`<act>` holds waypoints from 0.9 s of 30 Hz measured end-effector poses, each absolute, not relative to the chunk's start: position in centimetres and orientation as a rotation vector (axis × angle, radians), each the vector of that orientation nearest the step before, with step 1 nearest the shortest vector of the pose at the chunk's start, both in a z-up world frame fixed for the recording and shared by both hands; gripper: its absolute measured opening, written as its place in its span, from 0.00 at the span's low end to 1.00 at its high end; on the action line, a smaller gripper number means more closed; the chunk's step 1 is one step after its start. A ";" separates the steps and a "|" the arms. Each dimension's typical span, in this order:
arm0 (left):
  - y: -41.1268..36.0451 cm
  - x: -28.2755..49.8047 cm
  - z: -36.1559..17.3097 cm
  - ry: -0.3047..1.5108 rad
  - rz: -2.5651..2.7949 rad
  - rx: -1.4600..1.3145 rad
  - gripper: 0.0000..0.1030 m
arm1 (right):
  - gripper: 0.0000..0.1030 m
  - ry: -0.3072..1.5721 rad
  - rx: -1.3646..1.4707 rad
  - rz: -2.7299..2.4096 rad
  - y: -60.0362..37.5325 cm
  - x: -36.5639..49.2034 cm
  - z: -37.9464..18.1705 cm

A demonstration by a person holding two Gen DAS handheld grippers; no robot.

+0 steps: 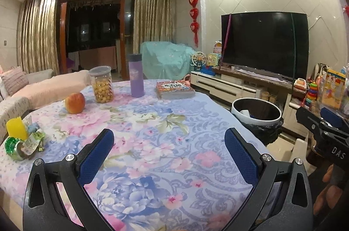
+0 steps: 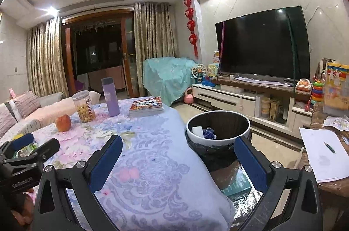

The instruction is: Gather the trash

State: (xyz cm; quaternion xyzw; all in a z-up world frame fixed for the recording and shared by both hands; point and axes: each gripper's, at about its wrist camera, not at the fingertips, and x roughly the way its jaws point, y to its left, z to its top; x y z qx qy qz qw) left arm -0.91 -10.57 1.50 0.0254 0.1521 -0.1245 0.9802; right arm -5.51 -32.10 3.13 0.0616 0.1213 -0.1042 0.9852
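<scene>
Spread wide, holding nothing: left gripper point(image 1: 169, 143) and right gripper point(image 2: 177, 154), above floral tablecloth point(image 1: 152, 121). Crumpled wrappers point(image 1: 26, 141) heaped at left edge, long axis unclear. Upright round bin point(image 2: 218, 128) beside table, mouth up.

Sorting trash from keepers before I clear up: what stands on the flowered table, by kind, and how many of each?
Apple: 1
Snack jar: 1
Purple flask: 1
Stack of books: 1
Heap of wrappers: 1, pieces too tangled to count
Total: 5
</scene>
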 end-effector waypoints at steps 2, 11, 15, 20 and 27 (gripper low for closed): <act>-10.6 -1.2 1.4 0.305 -0.246 0.057 1.00 | 1.00 0.242 0.119 -0.214 -32.0 -5.6 3.0; -10.7 -1.8 1.7 0.282 -0.221 0.071 1.00 | 1.00 0.242 0.129 -0.233 -32.5 -6.0 2.6; -10.7 -1.9 1.7 0.275 -0.214 0.072 1.00 | 1.00 0.239 0.136 -0.232 -32.6 -6.1 2.5; -10.8 -1.9 1.6 0.275 -0.218 0.077 1.00 | 1.00 0.237 0.135 -0.228 -32.4 -6.2 2.3; -10.9 -2.0 1.6 0.270 -0.207 0.084 1.00 | 1.00 0.230 0.134 -0.216 -32.3 -6.4 2.4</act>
